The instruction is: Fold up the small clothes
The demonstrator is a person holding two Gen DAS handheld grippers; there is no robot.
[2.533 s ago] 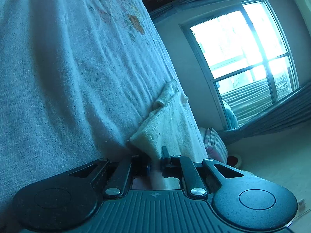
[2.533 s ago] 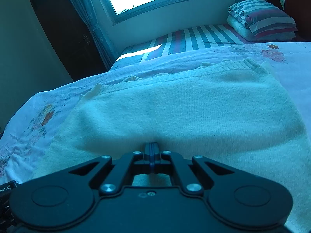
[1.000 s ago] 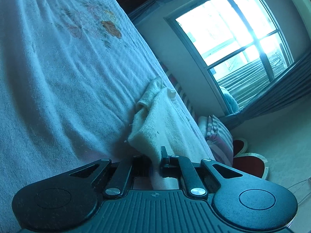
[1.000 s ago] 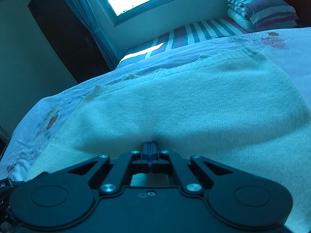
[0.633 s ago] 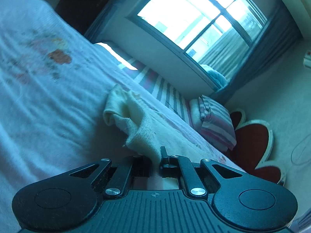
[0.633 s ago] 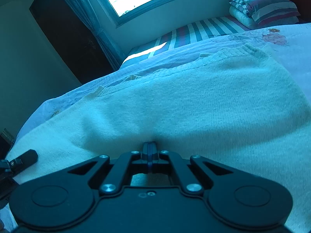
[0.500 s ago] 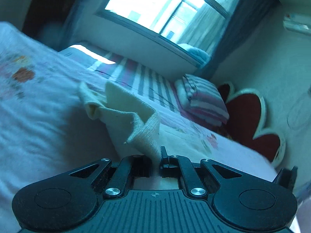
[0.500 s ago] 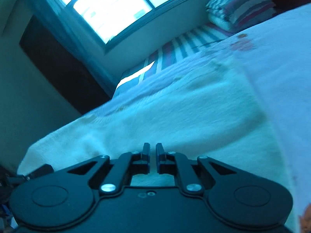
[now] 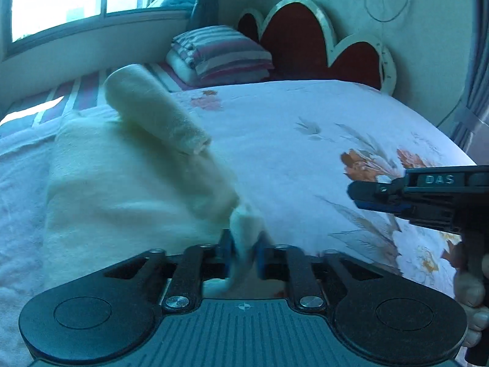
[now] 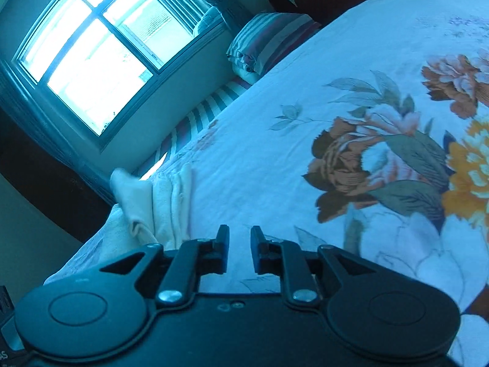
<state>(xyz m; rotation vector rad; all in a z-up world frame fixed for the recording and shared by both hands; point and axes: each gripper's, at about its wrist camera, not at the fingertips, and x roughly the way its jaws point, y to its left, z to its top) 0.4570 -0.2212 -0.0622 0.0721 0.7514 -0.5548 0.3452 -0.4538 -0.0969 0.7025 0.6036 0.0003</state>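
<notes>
A cream knitted sweater [image 9: 122,177] lies on the floral bedspread [image 9: 305,140], folded over itself, with one sleeve [image 9: 159,116] standing up loosely. My left gripper [image 9: 243,244] is shut on a bunched edge of the sweater, just above the bed. The right gripper [image 10: 240,244] is open and empty over bare bedspread, to the right of the sweater [image 10: 162,205]. The right gripper also shows in the left wrist view [image 9: 379,197], held by a hand at the right edge.
Striped pillows [image 9: 220,52] are stacked at the head of the bed, in front of a red scalloped headboard [image 9: 305,39]. A bright window [image 10: 91,49] is beyond a striped sheet [image 10: 195,116]. The bedspread's flower print [image 10: 397,153] spreads out to the right.
The right gripper let go of the sweater, opened and swung off to the right. My left gripper carried its sweater edge up and across, folding the garment over itself.
</notes>
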